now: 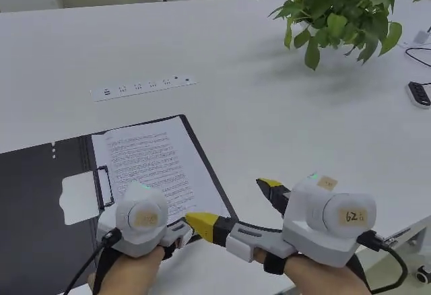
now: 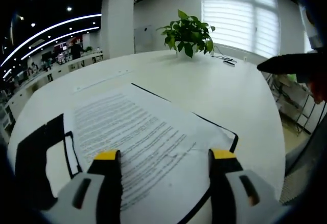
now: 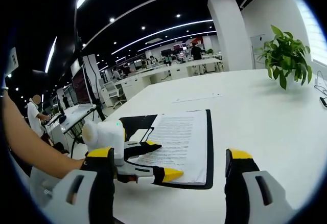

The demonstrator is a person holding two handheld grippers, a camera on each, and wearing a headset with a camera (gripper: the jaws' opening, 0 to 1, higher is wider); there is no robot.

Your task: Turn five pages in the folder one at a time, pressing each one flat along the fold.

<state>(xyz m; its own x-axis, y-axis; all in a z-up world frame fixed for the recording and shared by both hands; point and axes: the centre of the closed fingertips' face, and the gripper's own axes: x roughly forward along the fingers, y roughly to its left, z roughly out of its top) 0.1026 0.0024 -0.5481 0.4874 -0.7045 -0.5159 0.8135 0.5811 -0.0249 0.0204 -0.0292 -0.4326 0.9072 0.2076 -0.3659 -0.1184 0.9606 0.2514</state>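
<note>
Left gripper [image 2: 166, 155] jaws apart over the page's [image 2: 138, 124] near edge in folder [image 1: 40, 194]; right gripper [image 3: 170, 154] jaws apart, right of folder, above surface [image 3: 265, 116].

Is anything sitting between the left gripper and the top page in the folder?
Nothing visible. The left gripper hangs open over the near edge of the top page, bare paper between its jaws; the right gripper is off to the side.

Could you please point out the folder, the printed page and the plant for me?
folder [image 1: 30, 201]: head view, bare black inside of its left cover.
printed page [image 1: 145, 153]: head view, middle of the text block.
plant [image 1: 340, 9]: head view, leaves at the middle of the foliage.
</note>
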